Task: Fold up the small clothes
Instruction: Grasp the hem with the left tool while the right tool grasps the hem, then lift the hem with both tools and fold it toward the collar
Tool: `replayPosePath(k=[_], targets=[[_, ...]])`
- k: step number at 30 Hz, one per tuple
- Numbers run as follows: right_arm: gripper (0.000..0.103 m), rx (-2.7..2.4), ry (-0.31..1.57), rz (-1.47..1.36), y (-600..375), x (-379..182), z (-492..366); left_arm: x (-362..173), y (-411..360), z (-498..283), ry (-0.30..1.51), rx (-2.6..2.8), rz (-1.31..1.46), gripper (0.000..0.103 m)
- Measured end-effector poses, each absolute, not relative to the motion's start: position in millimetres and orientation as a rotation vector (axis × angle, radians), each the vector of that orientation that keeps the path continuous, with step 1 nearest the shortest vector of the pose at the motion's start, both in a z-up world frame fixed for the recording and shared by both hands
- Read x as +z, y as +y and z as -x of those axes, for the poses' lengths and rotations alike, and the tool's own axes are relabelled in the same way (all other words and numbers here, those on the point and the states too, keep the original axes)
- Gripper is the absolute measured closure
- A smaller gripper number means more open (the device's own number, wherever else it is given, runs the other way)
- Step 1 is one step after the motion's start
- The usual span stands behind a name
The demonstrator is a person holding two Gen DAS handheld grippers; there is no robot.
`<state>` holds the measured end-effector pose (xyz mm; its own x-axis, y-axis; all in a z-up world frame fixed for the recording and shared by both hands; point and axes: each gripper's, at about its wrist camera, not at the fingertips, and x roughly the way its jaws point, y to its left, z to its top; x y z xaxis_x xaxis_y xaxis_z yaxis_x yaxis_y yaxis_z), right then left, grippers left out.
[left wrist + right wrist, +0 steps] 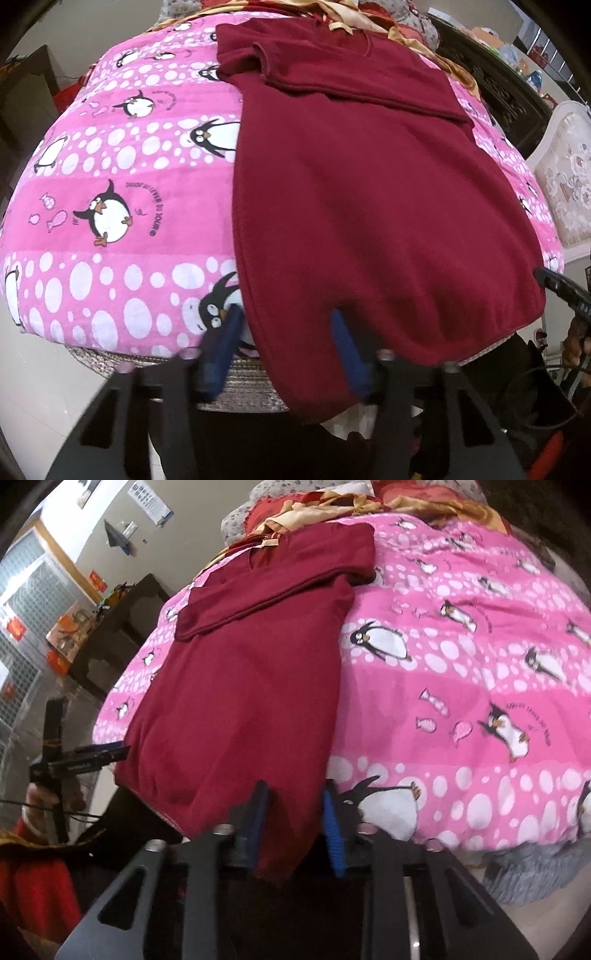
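Observation:
A maroon shirt (369, 203) (240, 683) lies flat on a pink penguin blanket (129, 166) (461, 664), with its sleeves folded across the chest and its hem hanging over the near edge of the bed. My left gripper (286, 317) straddles the hem's left corner. The cloth hangs loose between its blue fingers (225, 350), so it counts as open. My right gripper (294, 790) is at the hem's other corner, shut on the bunched cloth. Each view catches the other gripper's black body at its side edge.
Orange and red fabrics (332, 14) (369, 502) are heaped at the far end of the bed. A dark wooden cabinet (498, 92) and a white padded panel (565, 177) stand on one side, a dark table (118, 627) on the other. A red sleeve (37, 886) shows low down.

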<state>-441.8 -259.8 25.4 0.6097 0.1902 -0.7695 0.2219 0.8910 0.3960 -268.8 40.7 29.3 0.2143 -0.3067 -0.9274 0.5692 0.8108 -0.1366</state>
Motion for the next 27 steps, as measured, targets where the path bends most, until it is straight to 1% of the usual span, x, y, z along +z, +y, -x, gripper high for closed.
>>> replayPosePath(k=[1,4,6,8,10,13,14,15,16,18,20,24,27], targets=[[0.083,0.003,0.917,-0.509,-261.7,27.7,442.6,30.7,39.9,269.1,1.217,-0.625,-0.255,0.069],[0.083,0.077,0.881,-0.559,-266.0,35.7,444.9,31.6,41.9,266.8,1.231,-0.624,-0.243,0.071],[0.083,0.087,0.888,-0.548,-265.1,35.7,442.4,31.0,43.4,264.2,1.244,-0.626,-0.227,0.071],[0.078,0.110,0.929,-0.554,-263.1,27.2,437.4,28.2,43.4,261.9,1.252,-0.630,-0.216,0.065],[0.075,0.131,0.932,-0.605,-264.8,18.0,434.5,27.3,44.2,260.7,1.257,-0.627,-0.197,0.063],[0.076,0.139,0.914,-0.628,-266.4,16.8,434.3,28.2,40.8,262.0,1.248,-0.634,-0.231,0.065],[0.083,0.140,0.909,-0.616,-265.6,18.4,434.9,29.2,40.4,261.4,1.250,-0.636,-0.228,0.075],[0.083,0.147,0.894,-0.616,-265.7,21.5,435.4,31.5,41.4,260.0,1.256,-0.643,-0.214,0.082],[0.084,0.161,0.877,-0.634,-267.0,25.4,435.3,35.1,43.3,257.1,1.264,-0.653,-0.193,0.096],[0.084,0.179,0.837,-0.662,-271.6,34.4,433.4,49.6,48.8,246.2,1.271,-0.709,-0.098,0.096],[0.084,0.194,0.777,-0.694,-279.7,47.3,429.9,68.1,50.9,236.1,1.239,-0.744,-0.039,0.096],[0.084,0.216,0.664,-0.758,-298.5,69.6,409.8,99.6,44.6,211.8,1.149,-0.768,0.027,0.096],[0.084,0.183,0.611,-0.759,-312.8,81.8,385.6,110.0,35.3,186.2,1.115,-0.747,0.067,0.096]])
